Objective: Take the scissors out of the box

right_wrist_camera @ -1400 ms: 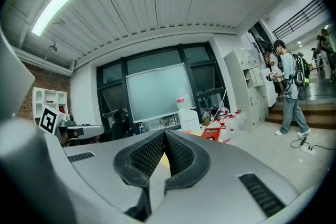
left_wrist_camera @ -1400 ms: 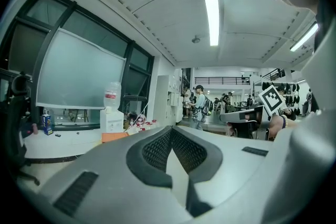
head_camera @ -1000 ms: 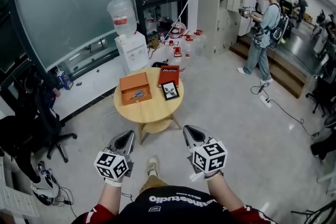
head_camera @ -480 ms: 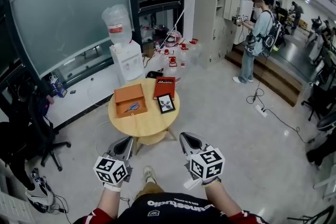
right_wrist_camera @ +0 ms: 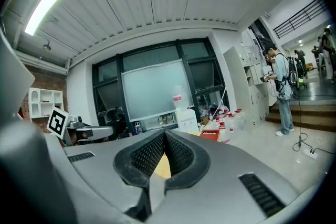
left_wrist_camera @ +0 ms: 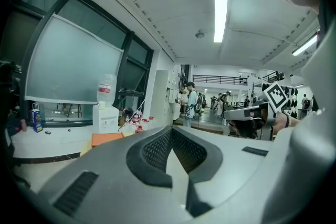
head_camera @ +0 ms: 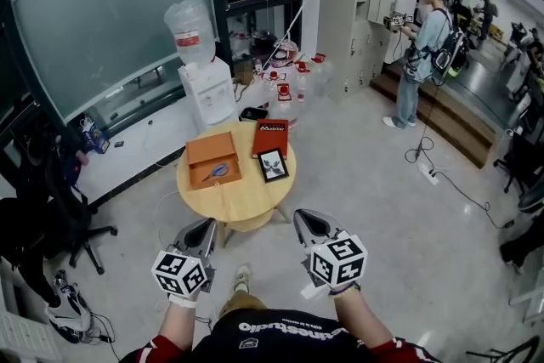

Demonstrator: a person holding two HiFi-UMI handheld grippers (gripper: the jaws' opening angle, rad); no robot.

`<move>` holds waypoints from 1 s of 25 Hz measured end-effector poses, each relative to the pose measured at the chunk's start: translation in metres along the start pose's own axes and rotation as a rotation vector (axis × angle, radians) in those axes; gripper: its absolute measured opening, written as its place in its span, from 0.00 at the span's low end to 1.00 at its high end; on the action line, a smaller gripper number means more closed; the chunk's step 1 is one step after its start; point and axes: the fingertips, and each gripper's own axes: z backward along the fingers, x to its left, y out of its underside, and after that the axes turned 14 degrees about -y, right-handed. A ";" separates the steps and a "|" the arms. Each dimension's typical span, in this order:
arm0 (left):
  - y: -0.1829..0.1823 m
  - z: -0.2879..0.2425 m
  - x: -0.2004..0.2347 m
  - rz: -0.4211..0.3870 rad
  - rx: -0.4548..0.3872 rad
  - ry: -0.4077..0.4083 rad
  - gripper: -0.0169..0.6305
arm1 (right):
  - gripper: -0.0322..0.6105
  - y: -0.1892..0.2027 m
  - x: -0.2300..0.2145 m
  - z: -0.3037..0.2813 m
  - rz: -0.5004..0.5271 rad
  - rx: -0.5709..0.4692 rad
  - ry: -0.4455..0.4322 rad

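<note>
here, holding the left gripper (head_camera: pixel 201 227) shut, pads meeting with nothing between, and the right gripper (head_camera: pixel 308 221) the same, closed and empty. hanging both low, well apart from the round table (head_camera: pixel 231 201) ahead. resting on that table: the orange box (head_camera: pixel 201 149), open on top, with the scissors (head_camera: pixel 220 170) flat on its floor, and beside it a red case (head_camera: pixel 273 137) and a dark-framed picture (head_camera: pixel 274 166).

likely to go wrong from here: reaching in with jaws not opened and merely shoving the scissors against a wall of the box; clipping the rim on entry and sliding the whole light box across the table.

seemingly lying slantwise, long axis from near-left to far-right in the head view; too small to tell handles from blades.
</note>
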 end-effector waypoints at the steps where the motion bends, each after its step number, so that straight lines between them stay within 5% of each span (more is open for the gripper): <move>1: 0.000 -0.002 0.002 0.001 -0.001 0.000 0.05 | 0.09 0.001 -0.002 -0.003 0.000 0.004 0.001; 13: -0.012 -0.066 0.058 0.025 0.003 0.006 0.05 | 0.09 -0.016 -0.028 -0.067 0.012 0.037 0.015; 25: -0.031 -0.150 0.113 0.044 0.013 0.073 0.05 | 0.09 -0.045 -0.076 -0.119 0.004 0.046 0.130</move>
